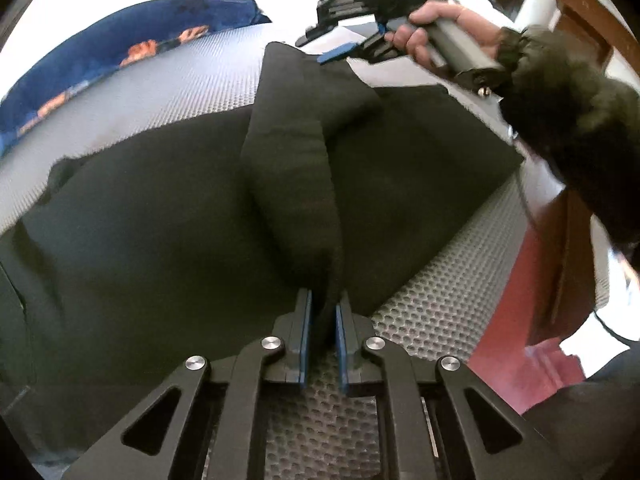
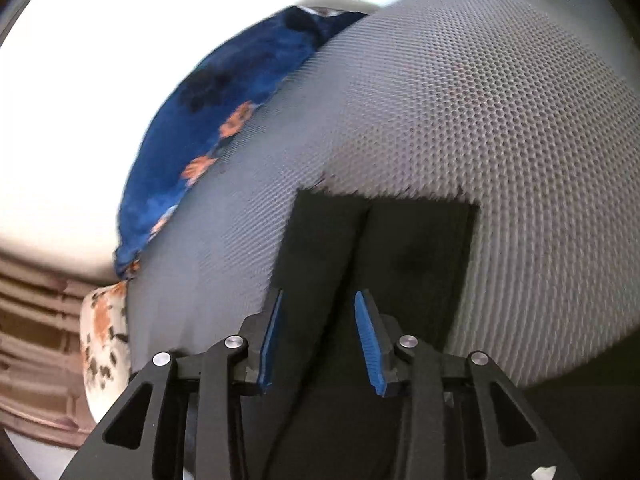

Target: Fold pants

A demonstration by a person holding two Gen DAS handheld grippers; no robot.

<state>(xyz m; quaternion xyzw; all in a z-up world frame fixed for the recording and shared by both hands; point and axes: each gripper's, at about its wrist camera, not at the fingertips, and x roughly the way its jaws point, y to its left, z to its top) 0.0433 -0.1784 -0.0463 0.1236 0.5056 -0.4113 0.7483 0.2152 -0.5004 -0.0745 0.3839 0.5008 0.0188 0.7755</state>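
Black pants (image 1: 168, 208) lie spread on a grey mesh mat (image 1: 432, 312), the leg ends toward the far side. The left gripper (image 1: 323, 312) is clenched on a raised ridge of the cloth at the near edge. The right gripper (image 2: 318, 312) hangs over the leg ends with its pads (image 2: 370, 344) apart — nothing pinched. A blue blanket (image 2: 224, 120) lies along the mat's far left edge.

Blown-out white backlight, fisheye-bent edges, motion blur throughout.

A grey honeycomb-textured mat (image 2: 460, 120) carries dark pants (image 1: 160, 200) and a blue patterned cloth (image 2: 224, 120).
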